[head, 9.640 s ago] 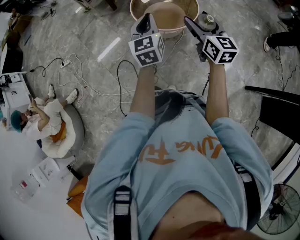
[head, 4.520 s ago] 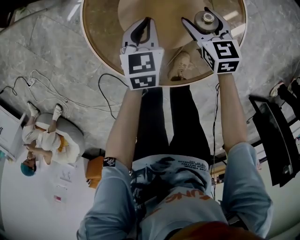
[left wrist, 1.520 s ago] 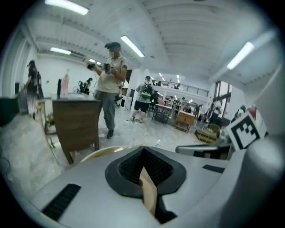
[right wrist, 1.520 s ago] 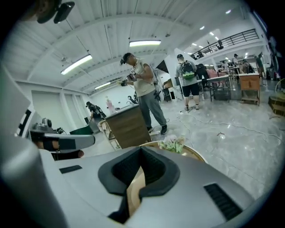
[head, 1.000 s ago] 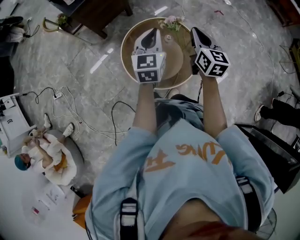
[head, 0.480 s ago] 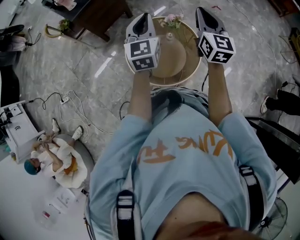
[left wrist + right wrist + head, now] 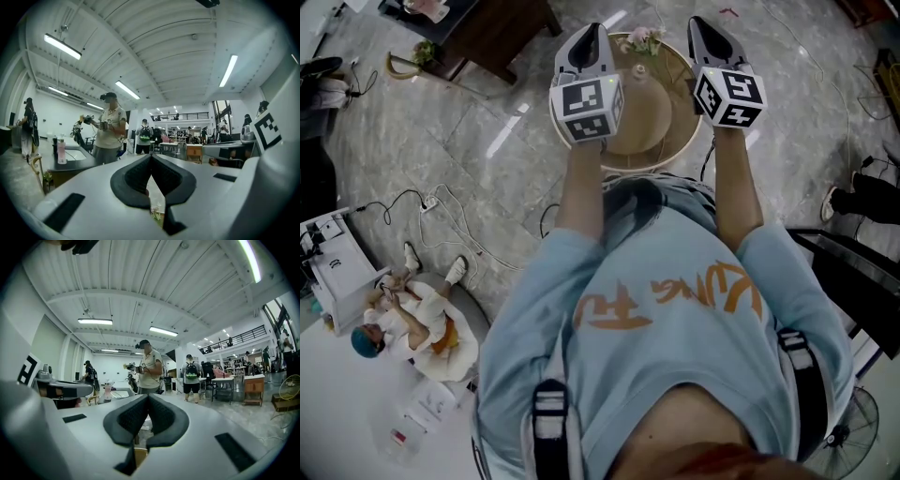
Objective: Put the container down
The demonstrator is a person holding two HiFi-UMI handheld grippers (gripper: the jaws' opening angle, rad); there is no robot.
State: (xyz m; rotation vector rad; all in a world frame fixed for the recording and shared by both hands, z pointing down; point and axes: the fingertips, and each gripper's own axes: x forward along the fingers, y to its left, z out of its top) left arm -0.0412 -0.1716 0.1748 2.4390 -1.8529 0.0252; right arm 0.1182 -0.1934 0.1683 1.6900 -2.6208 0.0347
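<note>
The pale round container [image 7: 642,111], as far as I can tell, sits on the round wooden table [image 7: 673,156], with flowers [image 7: 642,39] at its 12 o'clock. The left gripper [image 7: 151,161] at 10 o'clock and the right gripper [image 7: 148,401] at 2 o'clock have their jaws pressed together on nothing. It is best to draw both away level, clear of the flowers.

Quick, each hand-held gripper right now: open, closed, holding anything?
Left hand-held gripper: closed, empty.
Right hand-held gripper: closed, empty.

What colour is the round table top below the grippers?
Light brown: the round table shows best in the head view.
</note>
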